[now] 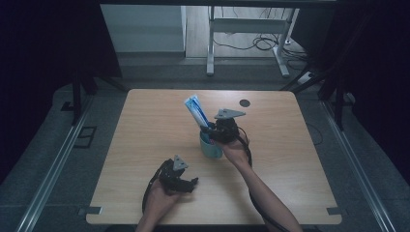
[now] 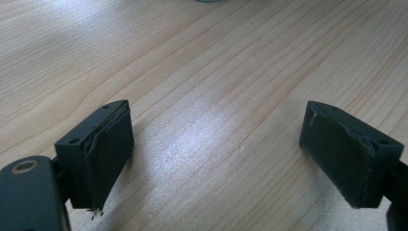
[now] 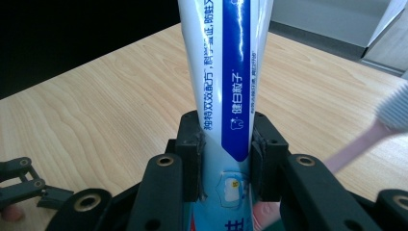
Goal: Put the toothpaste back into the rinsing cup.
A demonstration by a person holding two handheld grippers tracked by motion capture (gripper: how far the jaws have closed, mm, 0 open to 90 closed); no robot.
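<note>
A blue and white toothpaste tube (image 1: pixel 195 110) stands tilted in a teal cup (image 1: pixel 212 149) at the middle of the wooden table (image 1: pixel 145 125). My right gripper (image 1: pixel 208 129) is just above the cup's rim, shut on the tube. In the right gripper view both pads (image 3: pixel 190 159) press the tube (image 3: pixel 226 72) from either side at my right gripper (image 3: pixel 225 140). A pink toothbrush (image 3: pixel 380 127) with a pale head leans at the right of that view. My left gripper (image 1: pixel 189 181) rests low near the front edge, open; nothing lies between the jaws of the left gripper (image 2: pixel 216 139).
A small dark round mark (image 1: pixel 244 102) sits near the table's far edge. Beyond the table stand a white desk frame (image 1: pixel 211 43) and loose cables on the floor. The left gripper (image 3: pixel 21 187) appears at the lower left of the right gripper view.
</note>
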